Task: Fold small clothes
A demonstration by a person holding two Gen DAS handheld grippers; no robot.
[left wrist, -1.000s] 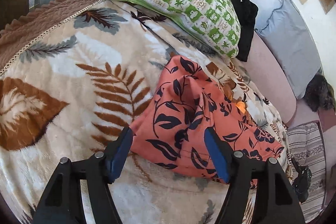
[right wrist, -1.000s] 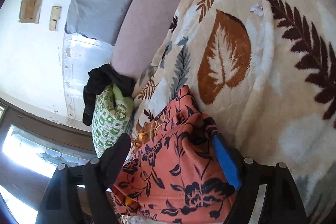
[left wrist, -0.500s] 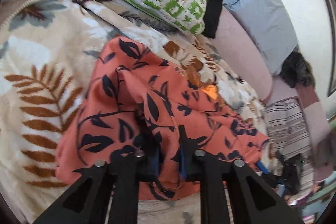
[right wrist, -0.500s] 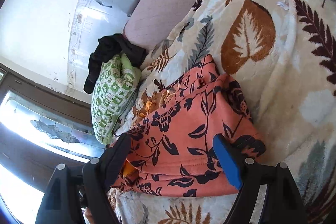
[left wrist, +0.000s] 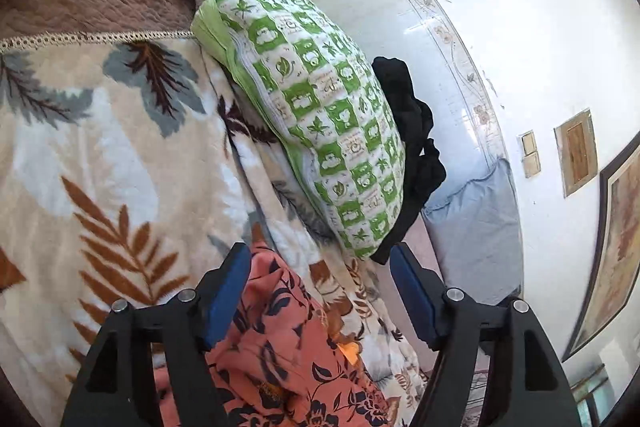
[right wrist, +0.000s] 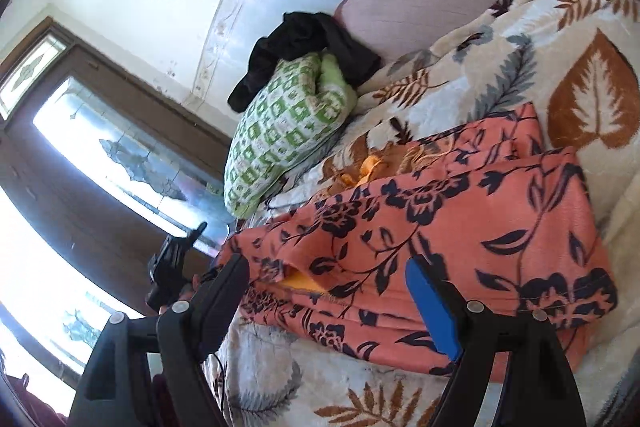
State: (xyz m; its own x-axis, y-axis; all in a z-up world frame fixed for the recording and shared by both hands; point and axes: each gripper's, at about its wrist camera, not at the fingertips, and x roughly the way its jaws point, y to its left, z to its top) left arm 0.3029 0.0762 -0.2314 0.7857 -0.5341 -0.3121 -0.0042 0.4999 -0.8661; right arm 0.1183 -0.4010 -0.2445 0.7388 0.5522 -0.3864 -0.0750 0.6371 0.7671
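A coral garment with a dark floral print [right wrist: 460, 227] lies folded in layers on the leaf-patterned blanket [right wrist: 592, 99]. It also shows in the left wrist view [left wrist: 288, 359], below and between the fingers. My left gripper [left wrist: 320, 291] is open and empty, raised above the garment's near end. My right gripper [right wrist: 328, 291] is open and empty, its fingers straddling the garment's front edge just above it. A yellow-orange bit [right wrist: 300, 281] peeks out between the layers.
A green-and-white checked pillow [left wrist: 320, 131] lies at the bed's head with a black garment [left wrist: 412, 139] behind it. A grey-blue cushion [left wrist: 476, 227] leans on the white wall. A brown quilted cover [left wrist: 80, 7] borders the blanket. Windows [right wrist: 100, 163] are at left.
My left gripper, shut on the coral garment half a second ago, has opened, let go and lifted away. My right gripper has stayed open and drawn back; the garment now lies flatter.
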